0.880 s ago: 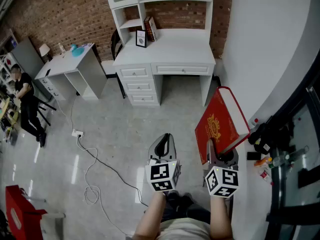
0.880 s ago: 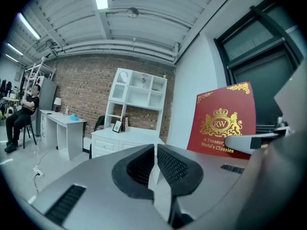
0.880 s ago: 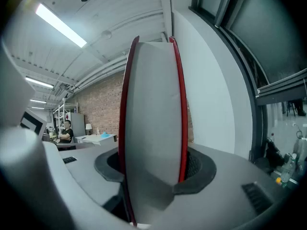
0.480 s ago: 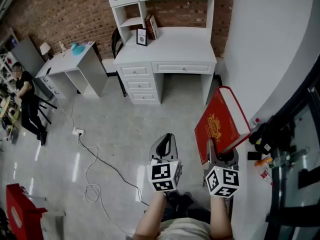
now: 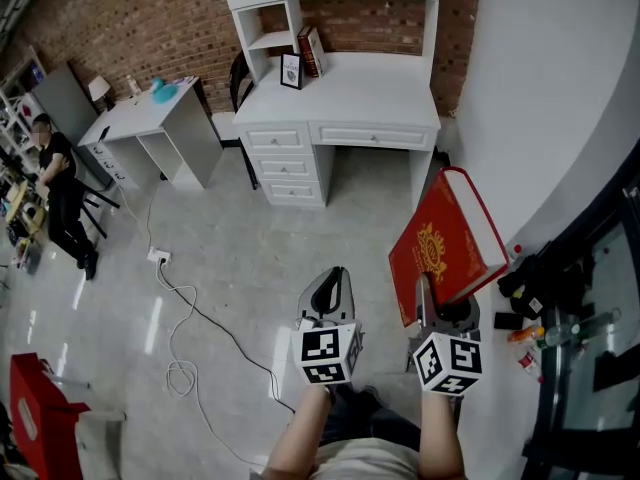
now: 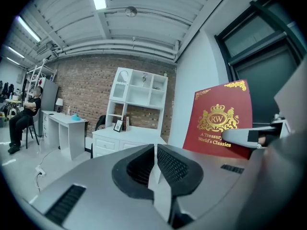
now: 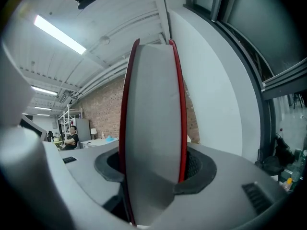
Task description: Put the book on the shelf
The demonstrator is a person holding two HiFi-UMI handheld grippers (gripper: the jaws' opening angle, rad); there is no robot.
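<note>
Red book (image 5: 445,253) gripped by right gripper (image 5: 432,303) fingers, left gripper (image 5: 328,286) fingers clenched empty, tabletop (image 5: 350,83), shelf (image 5: 272,40), brick wall (image 5: 130,13) seen far ahead of fingers

1. Your book (image 5: 445,253): smooth red cover, gold print, pale paper edges.
2. Your left tongs (image 6: 155,150) and right tongs (image 7: 152,164): matt grey plastic, dark ribbed pads (image 6: 173,165).
3. Desk (image 5: 360,93): smooth white paint.
4. Floor (image 5: 230,258): glossy grey; wall (image 5: 120,18): rough brick.

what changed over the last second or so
Very little. The desk and shelf sit slightly further right in the head view, so the camera shifted a touch. Nothing was taken hold of or let go. The right hand-held gripper still clamps the book, and the left hand-held gripper stays shut and empty.
</note>
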